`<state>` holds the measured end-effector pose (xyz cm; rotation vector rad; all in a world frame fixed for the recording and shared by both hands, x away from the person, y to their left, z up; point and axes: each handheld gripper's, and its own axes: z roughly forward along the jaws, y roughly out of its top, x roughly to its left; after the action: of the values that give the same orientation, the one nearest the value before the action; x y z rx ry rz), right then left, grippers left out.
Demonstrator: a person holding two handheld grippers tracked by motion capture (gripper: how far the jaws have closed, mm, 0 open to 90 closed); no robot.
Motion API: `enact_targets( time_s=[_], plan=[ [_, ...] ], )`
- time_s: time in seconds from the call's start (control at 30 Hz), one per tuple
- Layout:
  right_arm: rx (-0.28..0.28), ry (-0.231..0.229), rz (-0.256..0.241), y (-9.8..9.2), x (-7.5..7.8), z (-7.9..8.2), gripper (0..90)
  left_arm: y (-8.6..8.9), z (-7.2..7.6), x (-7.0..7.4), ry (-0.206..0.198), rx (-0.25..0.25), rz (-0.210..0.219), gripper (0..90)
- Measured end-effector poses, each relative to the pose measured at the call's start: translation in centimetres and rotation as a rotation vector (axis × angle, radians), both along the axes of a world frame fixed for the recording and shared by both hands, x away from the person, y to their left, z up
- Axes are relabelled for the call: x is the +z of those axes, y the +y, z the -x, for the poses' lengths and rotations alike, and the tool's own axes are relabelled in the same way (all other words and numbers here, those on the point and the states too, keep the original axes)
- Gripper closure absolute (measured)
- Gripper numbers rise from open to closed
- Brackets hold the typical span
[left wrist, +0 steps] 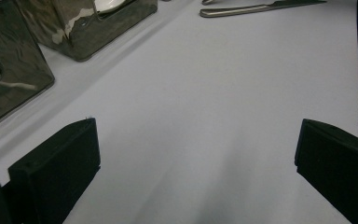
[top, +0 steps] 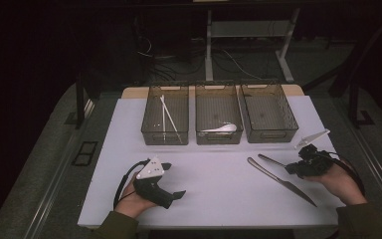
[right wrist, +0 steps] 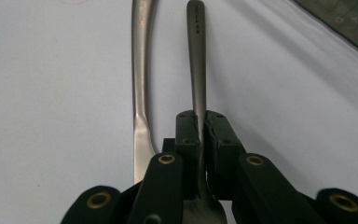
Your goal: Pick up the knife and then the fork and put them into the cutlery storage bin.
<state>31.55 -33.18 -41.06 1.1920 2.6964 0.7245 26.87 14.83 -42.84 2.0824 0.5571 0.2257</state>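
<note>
My right gripper (top: 292, 167) (right wrist: 199, 120) is shut on a metal utensil (top: 270, 159) (right wrist: 196, 56), whose slim handle sticks out ahead of the jaws just above the white table top (top: 214, 169); its head is hidden under the gripper. A steel table knife (top: 281, 182) (right wrist: 140, 79) lies flat right beside it, running diagonally toward the front right. My left gripper (top: 174, 180) (left wrist: 196, 140) rests at the front left, open, with bare table between its fingers. The knife (left wrist: 261, 8) shows far off in the left gripper view.
Three smoky see-through bins stand in a row at the back. The left bin (top: 151, 130) holds white chopsticks (top: 169, 118), the middle bin (top: 219, 139) a white spoon (top: 222, 128), and the right bin (top: 271, 134) holds nothing. Table edges lie close in front of both hands.
</note>
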Motion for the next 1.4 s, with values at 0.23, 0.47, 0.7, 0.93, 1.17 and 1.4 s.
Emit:
enact_targets(
  time_s=[0.23,0.47,0.7,0.93,1.17,1.4],
  plan=[
    [-0.028,-0.041,-0.04,-0.5,0.6,0.2,84.3,0.0,0.0,0.0,0.003,0.001,0.0,0.0],
    [-0.051,-0.088,-0.087,-1.0,1.6,0.6,84.3,0.0,0.0,0.0,0.002,0.002,0.003,0.0],
    [-0.071,-0.139,-0.156,-1.7,2.9,0.8,84.3,-0.1,0.0,-0.1,0.004,0.001,0.005,0.0],
    [-0.105,-0.198,-0.196,-2.3,4.2,0.3,84.3,-0.1,-0.1,-0.1,0.005,-0.003,0.0,0.0],
    [-0.136,-0.249,-0.224,-2.1,5.4,-0.9,84.3,0.0,-0.1,-0.2,0.009,0.002,0.002,0.0],
    [-0.193,-0.279,-0.234,-2.1,6.2,-2.5,84.3,0.0,-0.1,-0.2,0.01,0.002,0.002,0.0]
  ],
)
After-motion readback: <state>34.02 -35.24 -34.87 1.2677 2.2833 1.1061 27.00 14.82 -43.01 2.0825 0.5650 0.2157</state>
